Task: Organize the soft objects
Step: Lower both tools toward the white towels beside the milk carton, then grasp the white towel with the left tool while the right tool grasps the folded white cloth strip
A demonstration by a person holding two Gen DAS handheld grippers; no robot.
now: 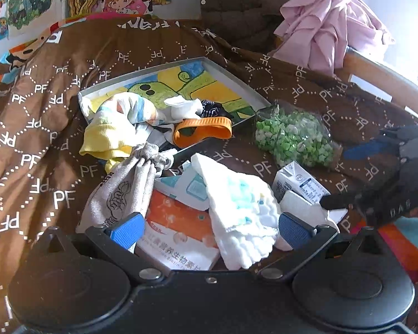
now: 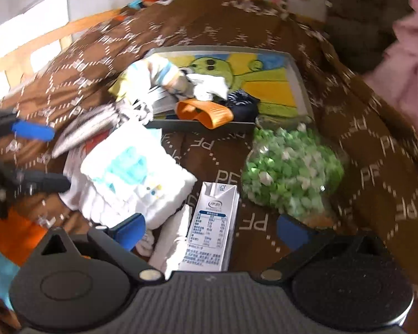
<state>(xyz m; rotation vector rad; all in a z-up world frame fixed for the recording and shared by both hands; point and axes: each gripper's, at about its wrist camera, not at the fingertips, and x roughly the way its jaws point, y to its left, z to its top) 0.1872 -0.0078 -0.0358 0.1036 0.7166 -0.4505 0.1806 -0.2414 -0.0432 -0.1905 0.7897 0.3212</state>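
A white padded cloth with pale blue print (image 1: 242, 211) (image 2: 131, 183) lies on the brown bedspread, on top of an orange and white box (image 1: 181, 217). My left gripper (image 1: 209, 229) (image 2: 39, 156) is open, its blue pads either side of that cloth and box. A grey drawstring pouch (image 1: 125, 189) lies by its left pad. A shallow tray with a painted bottom (image 1: 231, 75) (image 2: 298, 83) holds yellow and white clothes (image 1: 117, 122), a dark sock and an orange strap (image 1: 203, 130). My right gripper (image 2: 210, 231) (image 1: 351, 175) is open over a milk carton (image 2: 214, 222) (image 1: 298, 181).
A clear bag of green and white pieces (image 1: 295, 136) (image 2: 289, 169) lies right of the tray's front corner. A bunched pink cloth (image 1: 326, 19) (image 2: 409, 47) hangs at the far right by a wooden bed rail (image 1: 381, 75). Posters cover the back wall.
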